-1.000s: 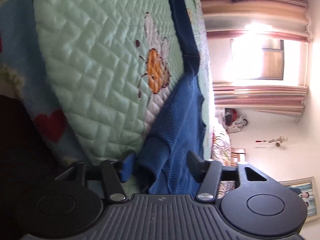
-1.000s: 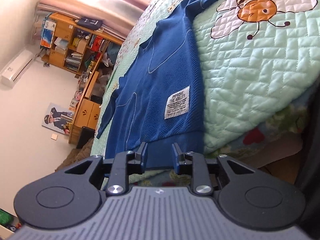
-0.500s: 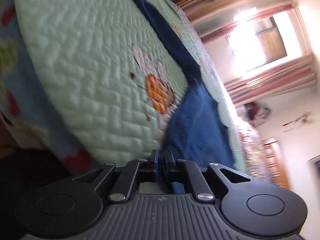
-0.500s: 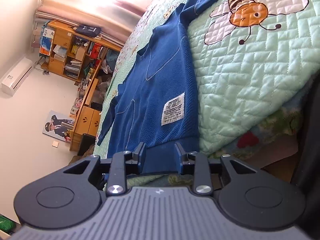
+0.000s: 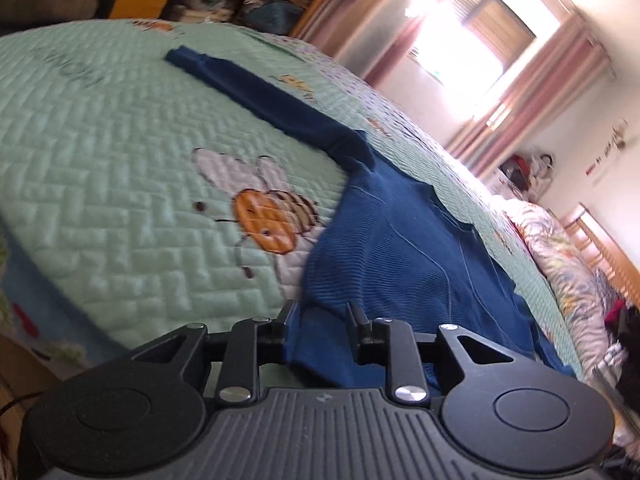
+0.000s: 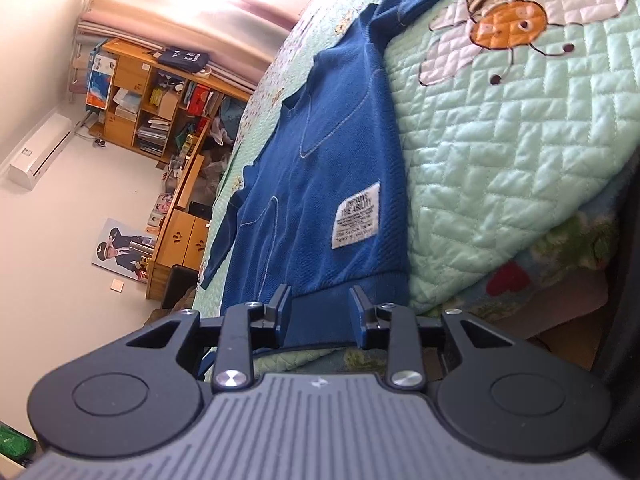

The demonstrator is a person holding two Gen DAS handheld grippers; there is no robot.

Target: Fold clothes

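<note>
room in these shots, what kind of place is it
Most likely a home bedroom: a bed under a green quilted bedspread with a blue sweater laid on it, a cluttered wooden bookshelf, and a curtained window.

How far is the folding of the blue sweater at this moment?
Done: nothing folded; the blue sweater lies flat on the quilt, sleeves out. In hand: its hem lies between the jaws of the left gripper, which have just been opening, and of the right gripper, grip unclear. Left: every fold.
</note>
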